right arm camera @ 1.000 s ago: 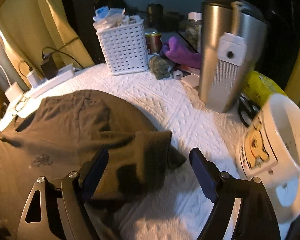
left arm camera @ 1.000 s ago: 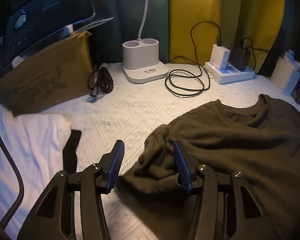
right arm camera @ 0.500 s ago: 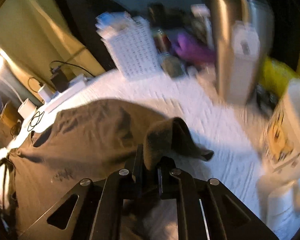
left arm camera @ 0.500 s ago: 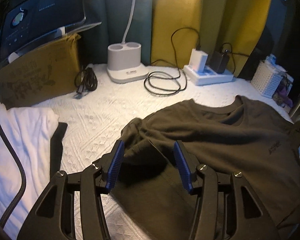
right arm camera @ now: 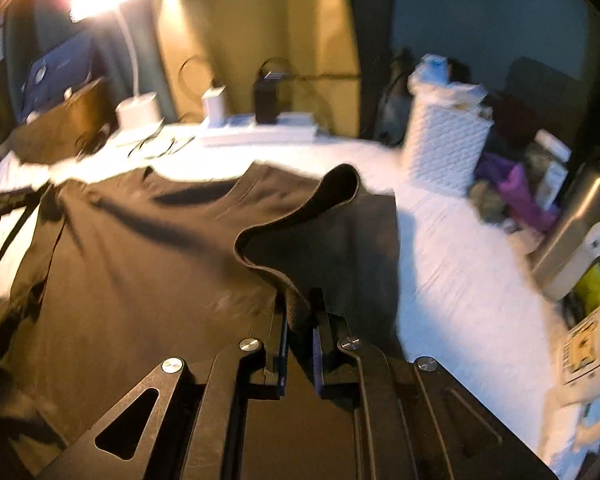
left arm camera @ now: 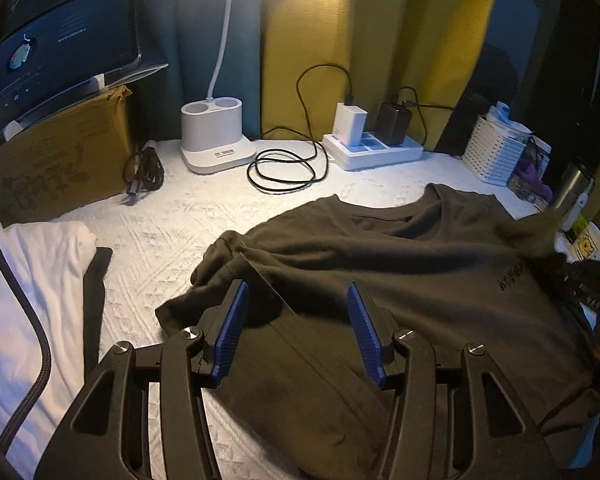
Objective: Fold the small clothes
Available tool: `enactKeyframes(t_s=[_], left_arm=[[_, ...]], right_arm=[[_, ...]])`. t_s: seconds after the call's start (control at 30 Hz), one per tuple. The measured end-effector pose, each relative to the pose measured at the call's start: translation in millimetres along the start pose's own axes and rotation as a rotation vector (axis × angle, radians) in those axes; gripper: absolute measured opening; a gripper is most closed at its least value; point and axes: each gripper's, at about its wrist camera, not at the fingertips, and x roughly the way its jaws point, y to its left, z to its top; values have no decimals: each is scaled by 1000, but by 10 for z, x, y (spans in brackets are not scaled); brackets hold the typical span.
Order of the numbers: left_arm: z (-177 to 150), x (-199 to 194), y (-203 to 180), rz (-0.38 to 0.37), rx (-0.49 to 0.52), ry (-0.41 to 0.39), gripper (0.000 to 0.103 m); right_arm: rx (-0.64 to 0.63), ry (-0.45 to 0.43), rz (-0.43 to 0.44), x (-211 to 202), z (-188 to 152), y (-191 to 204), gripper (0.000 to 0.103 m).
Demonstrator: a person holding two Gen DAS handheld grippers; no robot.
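A dark olive T-shirt (left arm camera: 400, 272) lies chest up on the white textured table cover (left arm camera: 160, 232). My left gripper (left arm camera: 296, 328) hovers open over the shirt's side seam, just behind the crumpled left sleeve (left arm camera: 220, 260), and its blue pads (left arm camera: 230, 332) touch no cloth. In the right wrist view my right gripper (right arm camera: 300, 316) is shut on the hem of the right sleeve (right arm camera: 332, 208). That sleeve stands up in a curled loop above the shirt body (right arm camera: 140, 280). This view is motion-blurred.
A white lamp base (left arm camera: 216, 140), a coiled black cable (left arm camera: 284, 172) and a power strip (left arm camera: 374, 150) line the back. A cardboard box (left arm camera: 56, 156) and white cloth (left arm camera: 20, 300) sit left. A white basket (right arm camera: 446, 148), steel flask (right arm camera: 580, 224) and mug (right arm camera: 592, 344) crowd the right.
My right gripper closed on the right sleeve, lifted it and swung left over the shirt. My left gripper drew back from the left sleeve, still open.
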Motion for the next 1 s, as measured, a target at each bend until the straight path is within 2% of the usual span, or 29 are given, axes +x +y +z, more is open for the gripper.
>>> enactKeyframes(t_s=[0.13,0.27,0.3,0.4,0.47,0.6,0.77,0.83,0.87,0.9,1.0], left_arm=[[-51,5,31,-2,-10,11,51],[-81,3,67,-2,-25,15,51],[-90,2,77,-1,-28,18,51],[-119,1,100,-2,-30,26,51],[-137,4,118,-2,-29,31,52],[-181,46,209,15,-49,54,52],[-224,70,321,19,-91,77,52],[-213,58,307,-6,-115,77,61],[-199,58,270,-25,-120,71,73],[-181,67,223,-39,-110,67,79],[-94,204,90,-14,-65,74,79]], right_arm=[[-30,91,33,168,-154,148,10],[-34,113,34,165,-220,211,12],[-35,115,41,149,-222,210,21],[-35,108,71,80,-218,281,91],[-42,95,102,28,-212,340,91],[-36,73,110,-44,-176,385,91],[-7,45,88,-103,-141,303,92],[2,37,62,-92,-123,244,92],[9,33,57,-90,-117,216,92],[21,28,55,-81,-107,174,92],[46,12,45,-63,-65,73,92]])
